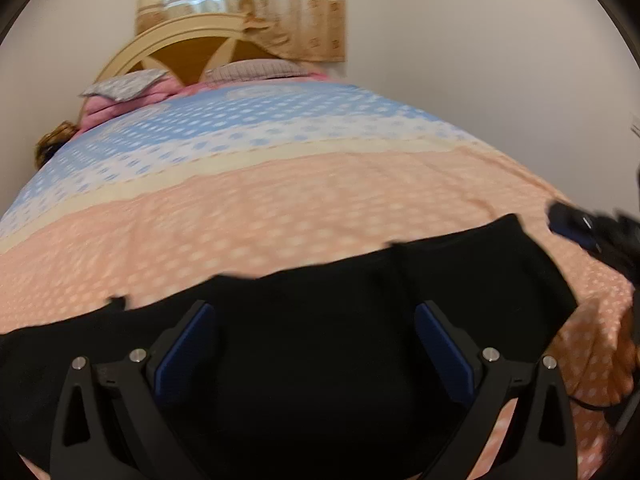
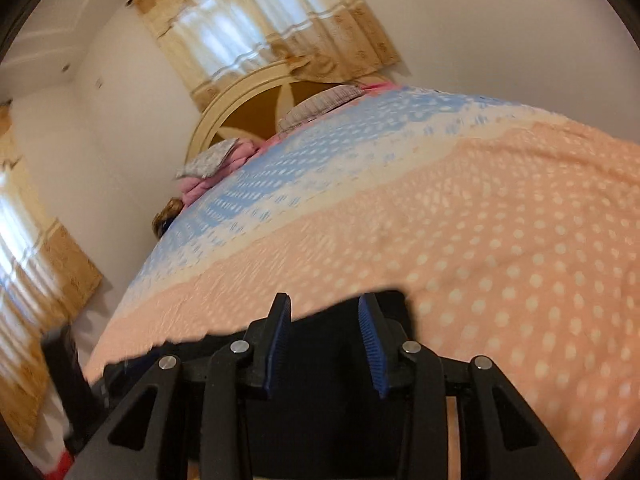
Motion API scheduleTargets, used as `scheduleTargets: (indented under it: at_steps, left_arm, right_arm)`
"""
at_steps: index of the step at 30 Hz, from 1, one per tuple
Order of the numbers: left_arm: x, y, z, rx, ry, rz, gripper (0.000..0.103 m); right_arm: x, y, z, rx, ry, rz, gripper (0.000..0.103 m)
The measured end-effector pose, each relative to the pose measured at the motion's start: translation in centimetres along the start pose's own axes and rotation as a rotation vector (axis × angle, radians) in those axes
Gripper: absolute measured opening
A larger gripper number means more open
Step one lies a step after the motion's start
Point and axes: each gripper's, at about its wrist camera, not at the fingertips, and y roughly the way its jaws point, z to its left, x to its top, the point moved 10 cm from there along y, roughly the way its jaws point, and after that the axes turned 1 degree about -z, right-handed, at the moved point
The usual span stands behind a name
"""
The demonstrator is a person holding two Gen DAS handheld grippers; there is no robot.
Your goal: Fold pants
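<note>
- black pants (image 1: 320,320) lie on the bedspread (image 1: 280,208) at the near edge of the bed, spread wide across the lower part of the left wrist view; fabric runs off the left edge, right end stops at a squared corner near the right side
- far edge of the pants looks uneven, a small tab sticks up at the left part (image 1: 117,301); I can't tell legs from waist, the cloth is just dark
- left gripper (image 1: 316,344) hovers over the middle of the pants, jaws wide apart, blue pads clear, nothing clamped between them
- right gripper (image 2: 326,340) sits over the corner of the pants (image 2: 384,300), jaws part open with a clear gap; dark cloth shows between and below the pads, but the pads don't look pressed on it, so I read it as not gripping
- same gripper shows as a dark blurred shape at the right edge of the left wrist view (image 1: 576,224), just past the pants' corner
- progress, judged: pants seem laid out, maybe one fold already in (square corner, doubled-looking edge), can't confirm
- left to do: grab an end or corner, fold over, smooth; no finished compact stack visible yet
- headboard (image 1: 188,46), pillows (image 1: 124,84) and curtain (image 1: 240,4) sit far back, well apart from the work
</note>
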Motion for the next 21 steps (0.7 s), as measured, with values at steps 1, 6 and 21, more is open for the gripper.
scheduleTargets:
  at_steps: [1, 6, 21]
  left_arm:
    - [-0.5, -0.3, 1.7, 0.025, -0.018, 0.005, 0.103]
    - [-2.9, -3.7, 11.3, 0.164, -0.138, -0.015, 0.103]
    - [-14.2, -9.4, 35.7, 0.432, -0.709, -0.014, 0.103]
  right_arm:
    - [-1.0, -0.3, 1.1, 0.012, -0.012, 0.020, 0.038]
    - [-6.2, 1.4, 9.5, 0.124, -0.090, 0.129, 0.038]
    - [-19.1, 9.7, 25.7, 0.169, -0.416, 0.269, 0.045]
